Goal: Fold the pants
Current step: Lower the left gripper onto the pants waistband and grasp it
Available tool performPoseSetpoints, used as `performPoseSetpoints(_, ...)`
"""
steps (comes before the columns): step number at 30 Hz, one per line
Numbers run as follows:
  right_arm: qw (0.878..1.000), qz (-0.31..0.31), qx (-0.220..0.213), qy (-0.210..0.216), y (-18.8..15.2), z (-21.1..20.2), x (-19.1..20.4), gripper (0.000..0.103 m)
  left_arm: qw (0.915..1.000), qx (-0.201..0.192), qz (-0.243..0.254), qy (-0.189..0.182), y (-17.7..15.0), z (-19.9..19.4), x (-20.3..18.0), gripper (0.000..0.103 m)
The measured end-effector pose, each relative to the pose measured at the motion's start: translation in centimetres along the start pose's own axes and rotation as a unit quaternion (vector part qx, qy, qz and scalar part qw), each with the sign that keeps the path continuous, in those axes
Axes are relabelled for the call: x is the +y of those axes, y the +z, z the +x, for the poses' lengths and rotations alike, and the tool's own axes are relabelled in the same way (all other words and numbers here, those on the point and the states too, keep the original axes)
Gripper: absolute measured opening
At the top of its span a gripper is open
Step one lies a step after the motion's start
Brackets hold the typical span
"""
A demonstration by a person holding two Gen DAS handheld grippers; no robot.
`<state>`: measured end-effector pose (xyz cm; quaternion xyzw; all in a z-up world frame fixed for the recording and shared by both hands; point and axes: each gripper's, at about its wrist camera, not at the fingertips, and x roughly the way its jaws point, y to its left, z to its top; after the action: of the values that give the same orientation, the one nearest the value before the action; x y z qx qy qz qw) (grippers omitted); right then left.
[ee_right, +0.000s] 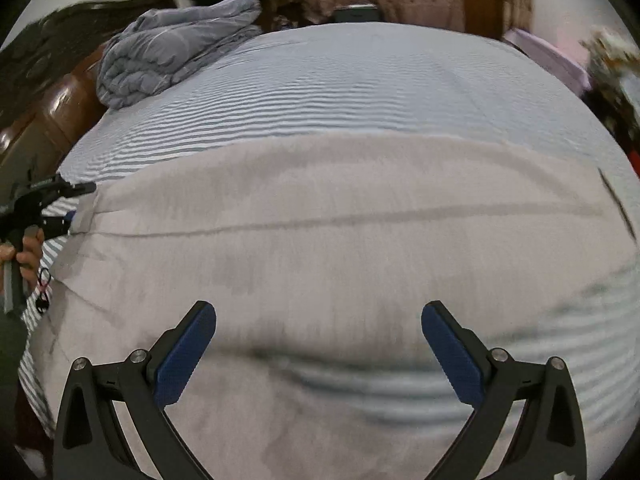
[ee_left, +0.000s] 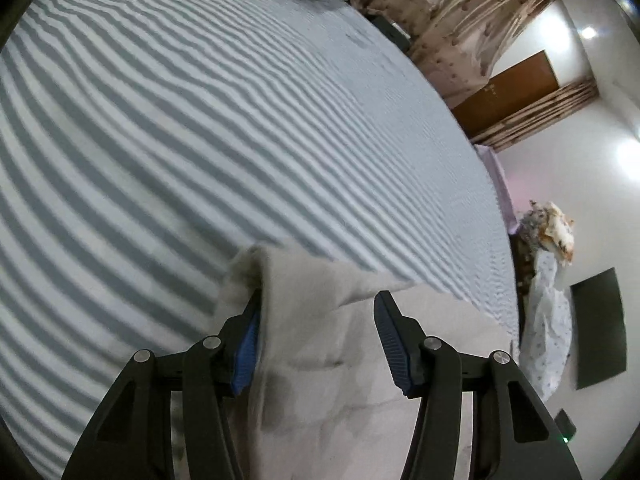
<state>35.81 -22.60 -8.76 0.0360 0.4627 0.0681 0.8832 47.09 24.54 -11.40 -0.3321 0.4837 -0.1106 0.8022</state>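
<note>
The pants [ee_right: 320, 220] are pale grey-beige and lie spread across the striped bed [ee_right: 340, 92], with a long crease running left to right. My right gripper [ee_right: 319, 320] is open, hovering over their near part, with nothing between the fingers. My left gripper [ee_left: 318, 304] is open at the pants' corner; a raised fold of the pants [ee_left: 320, 320] drapes over its left finger [ee_left: 250, 332] and lies between the fingers. The left gripper also shows at the left edge of the right wrist view [ee_right: 60, 204], at the pants' left end.
A bundled grey duvet [ee_right: 176, 48] lies at the bed's far left corner, next to a brown wooden headboard [ee_right: 48, 120]. Curtains [ee_left: 448, 20] and a wooden door [ee_left: 508, 96] stand beyond the bed. A pile of patterned cloth [ee_left: 548, 300] sits off the bed's right edge.
</note>
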Motion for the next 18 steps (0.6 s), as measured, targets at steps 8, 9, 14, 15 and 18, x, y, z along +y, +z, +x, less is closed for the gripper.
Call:
performPoseSetpoints(8,0.992,-0.119,0.039,0.018,9.3,6.2,-0.1,0.1,0.9994,-0.033,-0.005,-0.013,0.2,1.0,0.9,0.051)
performPoseSetpoints(9,0.99,-0.131,0.044,0.021,10.6,6.9,-0.1,0.1,0.9993,-0.038,0.002,-0.005,0.1,1.0,1.0,0.043)
performPoseSetpoints(14,0.977,-0.19,0.081,0.054,15.3,10.9,0.7,0.091,0.9981,-0.061,0.008,0.005,-0.8,0.7,2.4,0.024)
performPoseSetpoints(15,0.974,-0.198,0.094,0.064,15.6,11.5,0.8,0.084,0.9977,-0.067,0.011,0.004,-1.0,0.7,2.6,0.023)
performPoseSetpoints(18,0.958,-0.24,0.134,0.082,16.4,13.3,1.4,0.07,0.9947,-0.091,0.045,0.016,-2.1,0.8,2.3,0.022)
